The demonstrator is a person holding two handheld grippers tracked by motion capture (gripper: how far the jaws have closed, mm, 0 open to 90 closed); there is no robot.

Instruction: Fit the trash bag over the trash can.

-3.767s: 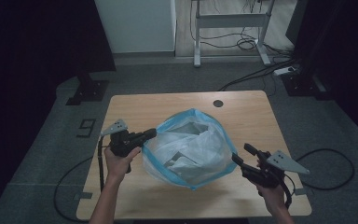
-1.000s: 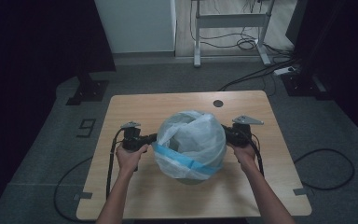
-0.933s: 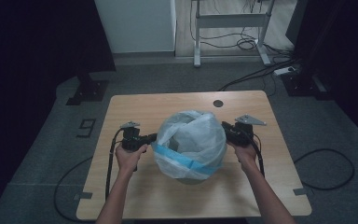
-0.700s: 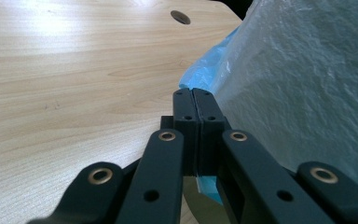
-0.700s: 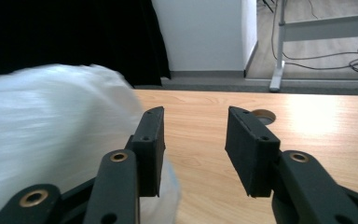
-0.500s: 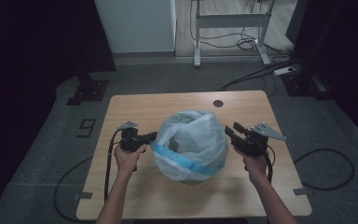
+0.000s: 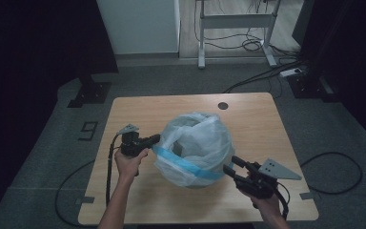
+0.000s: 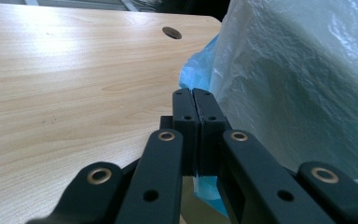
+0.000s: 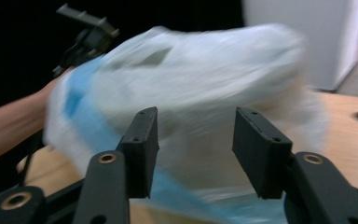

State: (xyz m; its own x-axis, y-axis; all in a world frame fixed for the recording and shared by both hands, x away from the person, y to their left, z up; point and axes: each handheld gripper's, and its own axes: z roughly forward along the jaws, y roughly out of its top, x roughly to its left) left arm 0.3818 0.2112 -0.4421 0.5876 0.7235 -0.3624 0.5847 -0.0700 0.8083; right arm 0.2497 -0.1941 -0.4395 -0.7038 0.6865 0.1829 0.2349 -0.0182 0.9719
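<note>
A translucent white plastic bag with a blue band around its rim stands puffed up at the middle of the wooden table. At the bag's left side, my left gripper is shut on the blue rim. In the left gripper view its jaws are pressed together, with blue film coming out beside them and the bag bulging at the right. My right gripper hovers off the bag's front right. Its jaws have just been opening. They stand apart with nothing between them, and the blurred bag lies beyond.
A round cable hole sits near the table's far edge. Behind the table are a white cabinet and a metal desk frame. Cables and a power strip lie on the grey floor.
My right gripper has let go of the bag's right side, opened, and swung back toward the table's front right. The left gripper has kept its place on the rim.
</note>
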